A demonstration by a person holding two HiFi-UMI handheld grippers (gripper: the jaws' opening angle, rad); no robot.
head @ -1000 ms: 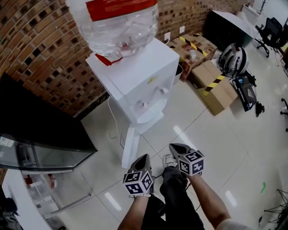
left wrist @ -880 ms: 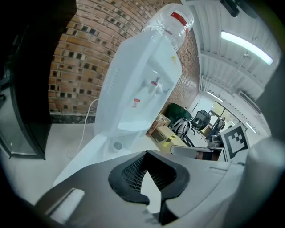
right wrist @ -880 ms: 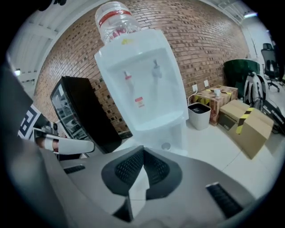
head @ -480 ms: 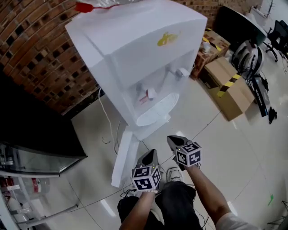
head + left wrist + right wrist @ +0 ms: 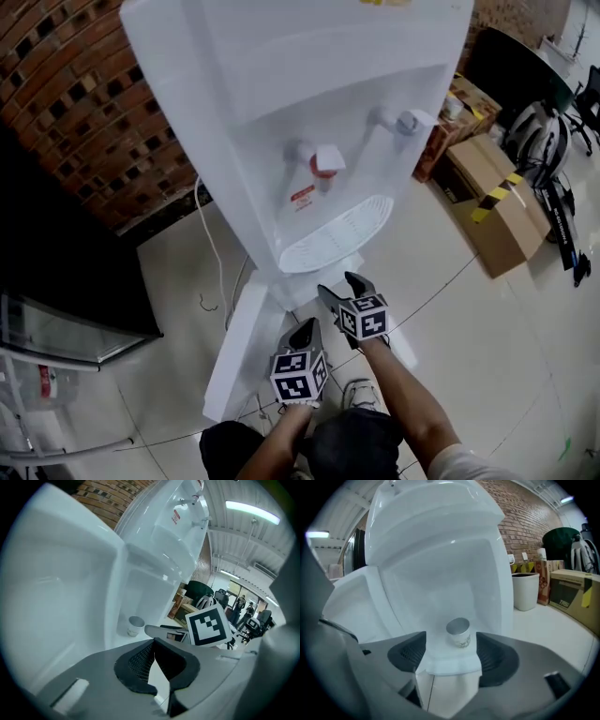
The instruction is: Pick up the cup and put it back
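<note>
A small white cup (image 5: 458,632) stands on the floor of the low recess in the white water dispenser (image 5: 281,75). In the head view the cup is hidden. My right gripper (image 5: 451,652) points at it from a short way off. Its jaws are opening, the cup lies beyond their tips, and nothing is between the pads. In the head view the right gripper (image 5: 339,286) hangs below the drip tray (image 5: 337,234). The left gripper (image 5: 304,330) sits lower and to the left, shut and empty. Its own view shows the left gripper (image 5: 154,644), with the cup (image 5: 135,624) to its left.
The dispenser's red tap (image 5: 325,161) and a second tap (image 5: 408,122) jut out above the tray. Cardboard boxes (image 5: 502,211) and a helmet (image 5: 544,136) lie to the right, and a white bin (image 5: 526,590) stands beside the dispenser. A dark cabinet (image 5: 56,244) lines the left.
The head has come down and closer to the dispenser. Both grippers have moved toward its base. The right jaws, earlier together, now stand apart.
</note>
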